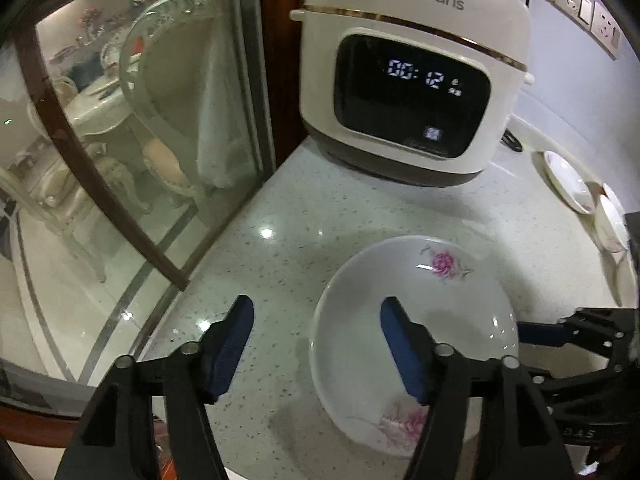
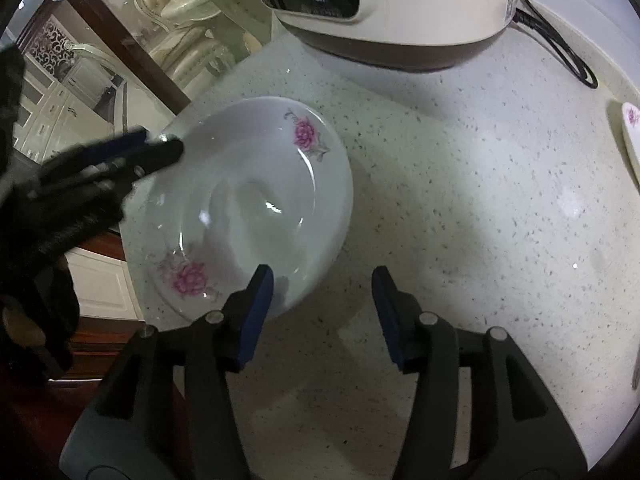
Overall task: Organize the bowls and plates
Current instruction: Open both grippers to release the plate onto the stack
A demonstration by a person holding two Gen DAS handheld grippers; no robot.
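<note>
While both tools hung over the speckled desk (image 1: 328, 208), a white plate (image 1: 412, 320) with pink flowers lay flat on it, close to the near left corner of the desk and in front of a cream rice cooker (image 1: 412, 72). The left hand-held gripper (image 1: 316, 340) was released: its jaws stood apart, one blue pad over the plate's well and the other over bare desk outside the left rim, so the rim lay between them with neither pad pressing on it. The right hand-held gripper (image 2: 324, 312) was released too, straddling the opposite rim in the same way, its left pad over the plate and its right pad over the desk.

So the plate sat between the two tools, one at either side of it, and neither looked clearly nearer than the other. Being round, the plate had no long axis; it faced open side up, with one flower towards the cooker and the other towards the near edge. It may have been a stack of two plates, since the right wrist view hinted at a second rim beneath, but that could not be told for certain.

More flowered dishes (image 1: 568, 184) lay well apart at the far right of the desk, and by my judgement the next move would go that way to fetch another.
</note>
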